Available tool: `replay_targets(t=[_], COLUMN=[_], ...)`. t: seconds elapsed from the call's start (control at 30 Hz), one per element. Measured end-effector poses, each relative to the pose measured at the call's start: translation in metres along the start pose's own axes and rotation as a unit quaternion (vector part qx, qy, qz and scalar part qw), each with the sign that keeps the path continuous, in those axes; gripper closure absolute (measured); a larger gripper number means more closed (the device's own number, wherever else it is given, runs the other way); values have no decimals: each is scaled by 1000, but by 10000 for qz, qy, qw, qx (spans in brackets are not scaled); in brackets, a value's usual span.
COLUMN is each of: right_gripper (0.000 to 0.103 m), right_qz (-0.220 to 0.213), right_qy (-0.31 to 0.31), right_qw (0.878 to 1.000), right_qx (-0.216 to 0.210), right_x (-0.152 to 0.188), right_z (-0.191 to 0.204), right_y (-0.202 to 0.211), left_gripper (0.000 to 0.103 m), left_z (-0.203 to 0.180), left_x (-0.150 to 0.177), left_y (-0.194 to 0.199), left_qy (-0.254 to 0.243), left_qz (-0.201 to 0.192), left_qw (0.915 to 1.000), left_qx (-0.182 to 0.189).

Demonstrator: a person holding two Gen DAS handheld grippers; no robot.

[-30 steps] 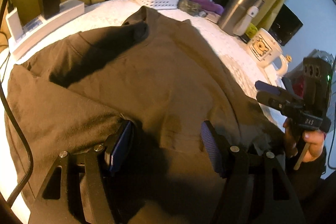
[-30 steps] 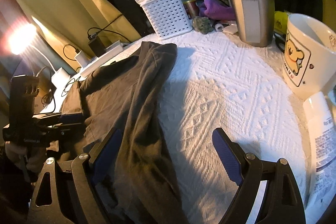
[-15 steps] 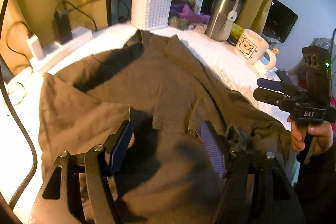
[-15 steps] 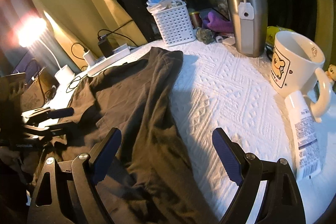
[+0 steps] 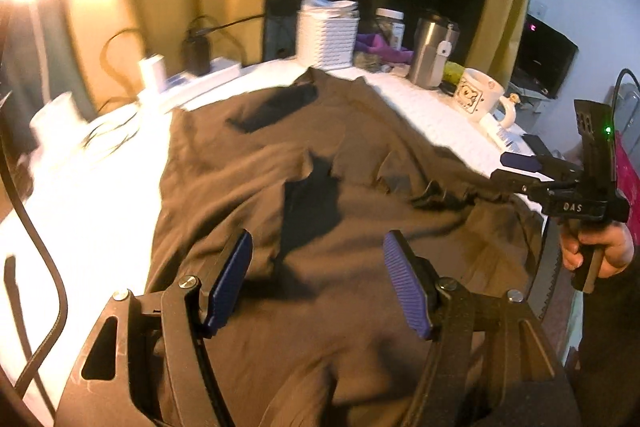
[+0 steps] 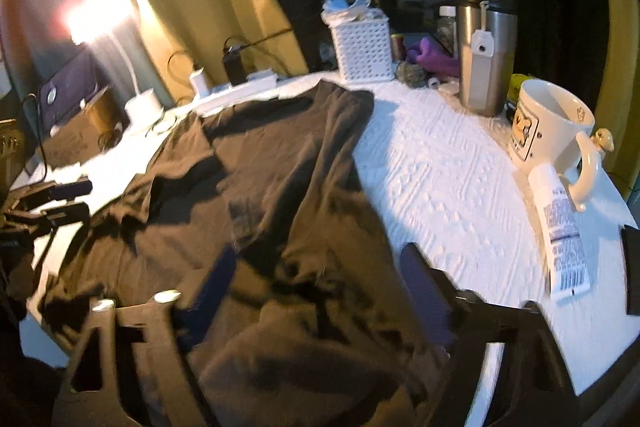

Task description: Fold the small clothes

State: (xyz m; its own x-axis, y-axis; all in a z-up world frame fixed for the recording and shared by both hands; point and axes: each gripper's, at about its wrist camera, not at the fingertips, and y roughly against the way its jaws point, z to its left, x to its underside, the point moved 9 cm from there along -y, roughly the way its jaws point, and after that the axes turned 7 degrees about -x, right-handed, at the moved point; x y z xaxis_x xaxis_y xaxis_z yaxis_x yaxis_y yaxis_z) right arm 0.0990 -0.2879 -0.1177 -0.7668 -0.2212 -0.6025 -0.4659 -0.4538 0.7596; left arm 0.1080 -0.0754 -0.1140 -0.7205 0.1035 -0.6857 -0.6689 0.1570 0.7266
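White-covered table (image 6: 432, 163) carries the brown shirt (image 5: 320, 163) rumpled and barely folded; left gripper (image 5: 318, 283) jaws gape empty above it, right gripper (image 6: 316, 291) jaws are closing, cloth beneath unpinched.

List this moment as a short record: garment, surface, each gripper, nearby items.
garment: dark brown shirt, spread out and rumpled, partly folded over itself
surface: white textured cloth on the table
left gripper: open, above the shirt, nothing between its pads
right gripper: jaws closing, above the shirt's near edge, no grip visible
nearby items: mug, steel tumbler, white basket, tube lying beside the mug
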Motion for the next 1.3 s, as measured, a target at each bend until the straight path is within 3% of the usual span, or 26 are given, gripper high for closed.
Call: replay_targets(t=[0.1,0.4,0.57,0.67,0.73,0.77,0.8,0.83,0.9,1.03,1.13,1.23,1.3], right_gripper=[47,47,47,47,57,76,80,83,88,90,91,91,91], right_qz=[182,500,768,698,694,735,724,702,631,166,-114,-76,78], right_qy=[129,346,372,535,679,679,679,721,731,637,577,515,493], right_qw=[9997,9982,9963,9961,9953,9949,9950,9949,9953,9974,9970,9970,9971], right_qx=[9,4,-50,-44,-5,-112,-112,-27,31,293,508,567,577], right_x=[17,38,59,67,71,73,74,74,70,46,33,37,51], right_z=[5,11,16,20,24,27,27,27,26,13,-1,-12,-16], right_y=[1,-8,-20,-17,-13,-11,-8,-5,4,37,62,69,65], left_gripper=[31,29,29,29,31,49,68,72,91,93,93,93,93], left_z=[16,45,44,39,39,40,42,43,43,37,38,40,40], left_x=[22,85,116,132,139,141,142,142,136,107,90,87,97], left_y=[11,35,37,36,34,34,33,34,41,71,82,79,69], left_qy=[152,347,313,203,113,84,81,112,151,65,113,57,-1], left_qz=[16,241,493,596,591,586,598,583,435,-213,-487,-496,-293], left_qw=[9997,9977,9973,9972,9970,9968,9965,9964,9974,9979,9966,9966,9974], left_qx=[-175,-537,-449,-412,-477,-528,-573,-603,-561,-608,-652,-652,-665])
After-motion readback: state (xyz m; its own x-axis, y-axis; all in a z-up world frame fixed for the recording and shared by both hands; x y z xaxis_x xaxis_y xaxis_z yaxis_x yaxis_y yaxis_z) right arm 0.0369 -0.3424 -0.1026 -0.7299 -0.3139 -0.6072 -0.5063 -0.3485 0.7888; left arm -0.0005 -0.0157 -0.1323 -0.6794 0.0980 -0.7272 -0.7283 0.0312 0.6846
